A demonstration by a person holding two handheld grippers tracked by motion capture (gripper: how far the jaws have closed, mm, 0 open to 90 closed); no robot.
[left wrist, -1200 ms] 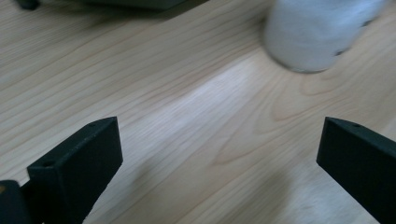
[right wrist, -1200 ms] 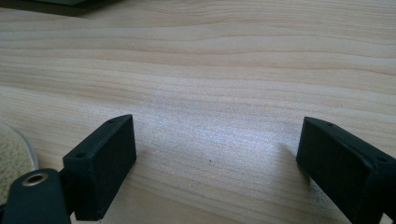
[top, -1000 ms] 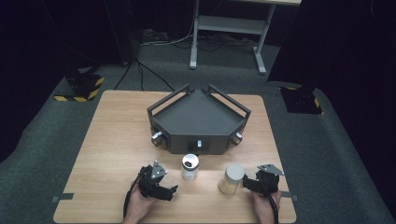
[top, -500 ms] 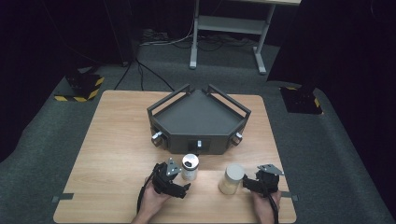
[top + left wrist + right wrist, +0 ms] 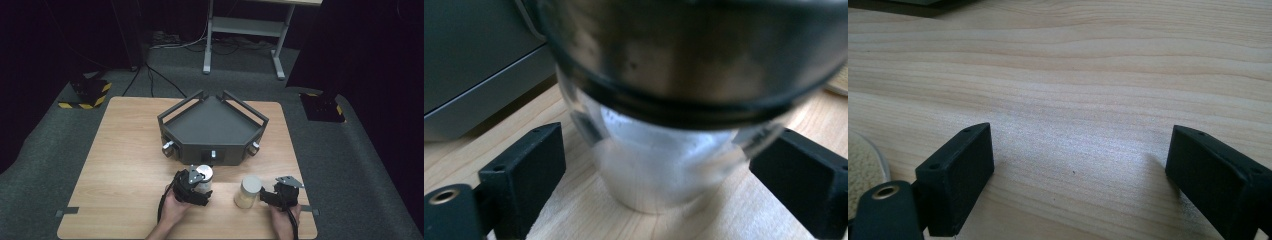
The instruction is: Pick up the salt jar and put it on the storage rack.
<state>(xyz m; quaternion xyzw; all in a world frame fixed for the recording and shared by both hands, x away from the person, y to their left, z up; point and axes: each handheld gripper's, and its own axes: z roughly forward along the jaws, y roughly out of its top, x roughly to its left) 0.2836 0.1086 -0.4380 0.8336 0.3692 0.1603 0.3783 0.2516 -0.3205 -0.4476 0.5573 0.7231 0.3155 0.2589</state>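
Moved: left gripper (image 5: 196, 186) now at shaker jar (image 5: 203, 176), white powder inside; jaws closing, jar between, not pinched. Right gripper (image 5: 274, 196) jaws wide, empty, beside tan-filled jar (image 5: 248, 191) on tabletop (image 5: 125, 150).

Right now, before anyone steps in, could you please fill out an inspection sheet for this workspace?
Surface: wooden table, tape marks at its near corners.
Job's things: clear jar with metal lid holding white powder, upright; second jar with pale grainy contents, upright beside it.
Clutter: dark angular tray with rails at the table's middle.
Grippers: left gripper has just been closing, jar with metal lid between its fingers, a gap visible at both sides; right gripper open over bare wood, beside the second jar.
Cables: black cable trails from the left gripper; more cables on the floor.
Surroundings: grey carpet, striped floor blocks, metal desk frame behind.
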